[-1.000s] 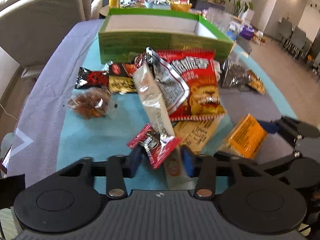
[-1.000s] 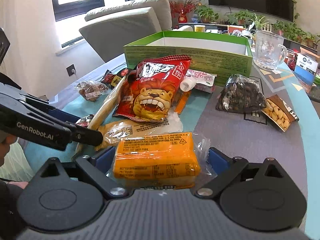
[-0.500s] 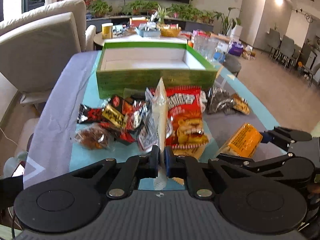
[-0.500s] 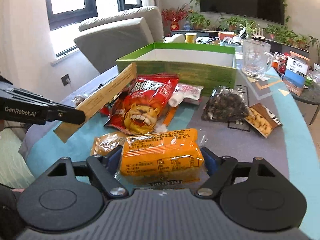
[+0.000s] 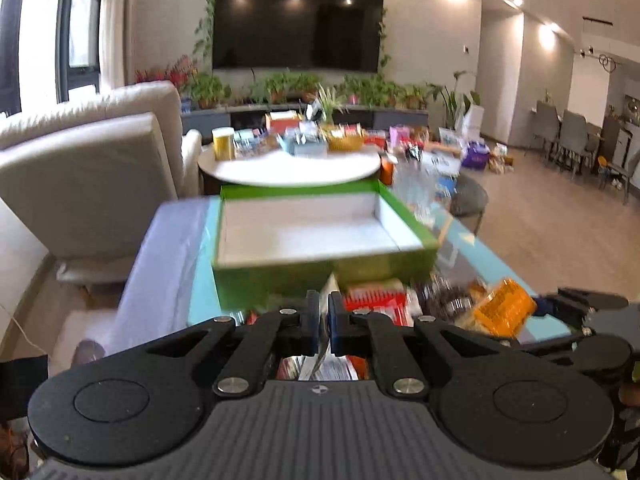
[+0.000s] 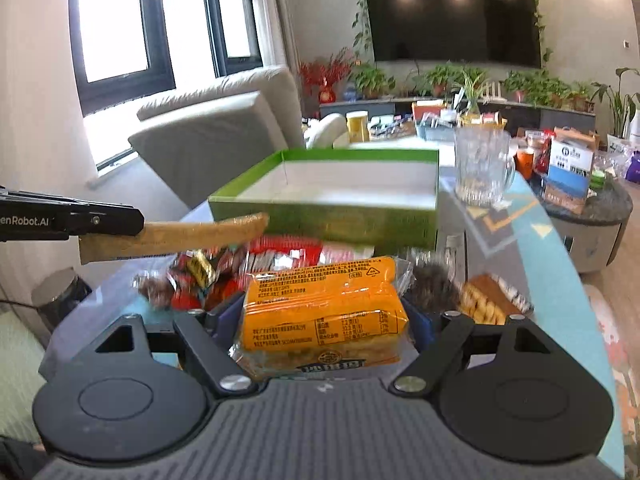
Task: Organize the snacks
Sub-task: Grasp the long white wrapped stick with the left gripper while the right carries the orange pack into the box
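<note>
The left gripper (image 5: 324,312) was clamped on a flat tan snack packet (image 6: 176,236), holding it edge-on above the snack pile (image 6: 248,268) on the table (image 6: 560,280). The right gripper (image 6: 324,320) squeezed an orange cracker pack (image 6: 324,304) between its blue pads (image 6: 416,320). Just beyond both stood the open green box (image 6: 332,216), empty inside.
</note>
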{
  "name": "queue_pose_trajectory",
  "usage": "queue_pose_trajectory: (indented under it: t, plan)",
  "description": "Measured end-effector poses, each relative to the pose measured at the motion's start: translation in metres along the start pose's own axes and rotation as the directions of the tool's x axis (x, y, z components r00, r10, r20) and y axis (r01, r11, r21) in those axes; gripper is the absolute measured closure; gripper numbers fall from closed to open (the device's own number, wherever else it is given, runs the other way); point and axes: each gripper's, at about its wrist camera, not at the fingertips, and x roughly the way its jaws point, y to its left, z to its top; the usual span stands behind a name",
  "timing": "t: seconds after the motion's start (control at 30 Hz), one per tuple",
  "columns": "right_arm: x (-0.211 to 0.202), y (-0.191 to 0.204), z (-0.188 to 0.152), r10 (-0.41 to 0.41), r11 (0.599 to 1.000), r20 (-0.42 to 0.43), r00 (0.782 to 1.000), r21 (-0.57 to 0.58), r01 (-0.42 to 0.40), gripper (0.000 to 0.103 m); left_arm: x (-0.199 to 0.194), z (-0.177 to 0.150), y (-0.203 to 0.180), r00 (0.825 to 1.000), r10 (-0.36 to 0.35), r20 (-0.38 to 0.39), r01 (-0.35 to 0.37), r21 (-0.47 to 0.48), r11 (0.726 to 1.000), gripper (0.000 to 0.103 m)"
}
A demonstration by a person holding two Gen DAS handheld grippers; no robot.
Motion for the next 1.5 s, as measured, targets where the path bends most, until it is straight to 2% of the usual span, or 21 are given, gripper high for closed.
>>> queue_pose_trajectory:
  t: [0.27, 0.5, 0.8, 1.07, 1.27, 1.33, 1.4, 1.5]
  plan:
    - [0.011, -0.009, 0.028, -0.019, 1.000, 0.061, 0.998, 0.011, 0.018, 0.038, 0.014, 0.069, 0.010, 0.989, 0.030, 0.143, -0.029, -0.005, 1.000, 0.100]
    - [0.028, -0.020, 0.053, -0.030, 0.999, 0.087, 0.996, 0.018, 0.028, 0.038, 0.040, 0.114, 0.012, 0.983, 0.061, 0.171, -0.065, 0.015, 0.998, 0.100]
    - [0.068, -0.034, 0.075, -0.053, 0.998, 0.077, 0.996, 0.034, 0.051, 0.038, 0.094, 0.135, 0.027, 0.981, 0.128, 0.143, -0.136, 0.051, 0.989, 0.102]
    - [0.103, -0.039, 0.078, -0.061, 0.997, 0.022, 0.998, 0.057, 0.059, 0.038, 0.125, 0.117, 0.036, 0.990, 0.142, 0.026, -0.143, 0.058, 0.988, 0.102]
    - [0.124, -0.041, 0.070, -0.064, 0.996, -0.035, 0.997, 0.061, 0.066, 0.038, 0.127, 0.109, 0.048, 0.986, 0.164, -0.014, -0.164, 0.046, 0.985, 0.101]
    - [0.126, -0.041, 0.070, -0.066, 0.995, -0.039, 0.997, 0.078, 0.069, 0.038, 0.127, 0.109, 0.051, 0.986, 0.166, -0.022, -0.165, 0.045, 0.985, 0.096]
    - [0.128, -0.044, 0.072, -0.077, 0.991, -0.036, 0.996, 0.103, 0.081, 0.038, 0.124, 0.110, 0.053, 0.985, 0.168, -0.025, -0.167, 0.044, 0.985, 0.080]
    - [0.131, -0.049, 0.074, -0.098, 0.985, -0.029, 0.995, 0.141, 0.101, 0.038, 0.120, 0.110, 0.056, 0.987, 0.159, -0.019, -0.158, 0.048, 0.986, 0.069]
